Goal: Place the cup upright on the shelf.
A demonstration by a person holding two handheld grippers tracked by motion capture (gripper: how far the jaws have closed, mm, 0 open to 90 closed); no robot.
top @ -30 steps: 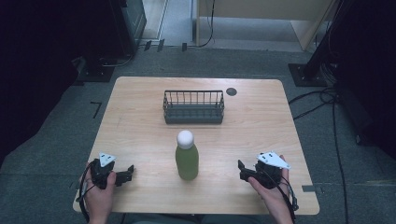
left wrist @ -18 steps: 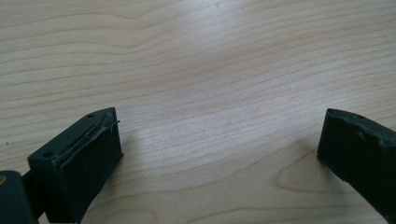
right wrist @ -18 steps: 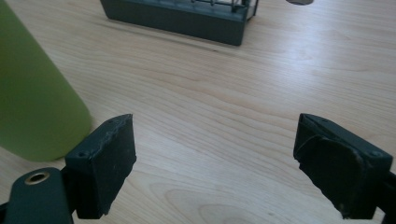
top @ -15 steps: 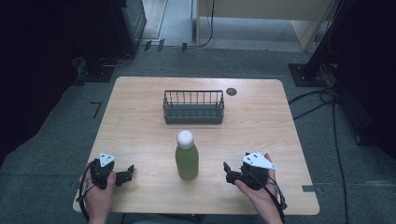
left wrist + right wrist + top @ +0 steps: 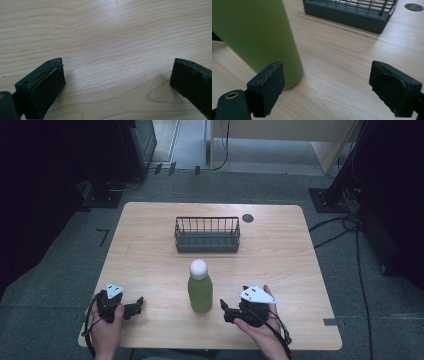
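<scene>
The right gripper (image 5: 226, 311), black with a grey three-cornered plate on top, is sitting released in the person's right hand (image 5: 260, 330) low over the pale wooden counter (image 5: 280, 260). Its jaws are standing apart with nothing between them, pointing toward nine o'clock in the high view. In the right gripper view its own two black jaws are framing bare wood, and the left one is standing just in front of the base of the bottle without gripping it.

The matte olive-green cylindrical bottle with a rounded white cap (image 5: 200, 287) is standing just beside that gripper, at its nine o'clock, near the middle of the counter's near half. Its long axis is running straight up, cap on top and flat base on the wood. The green body is smooth and plain, narrowing at the shoulder under the white dome. In the right gripper view its green wall (image 5: 257, 35) is rising past the top edge.

Beyond the bottle, at its twelve o'clock and well apart, a dark grey wire basket with a solid lower band (image 5: 207, 235) is sitting on the counter.

The left gripper (image 5: 137, 304) is resting released in the left hand (image 5: 107, 332) at the bottle's nine o'clock, well apart, its jaws wide over bare wood.
</scene>
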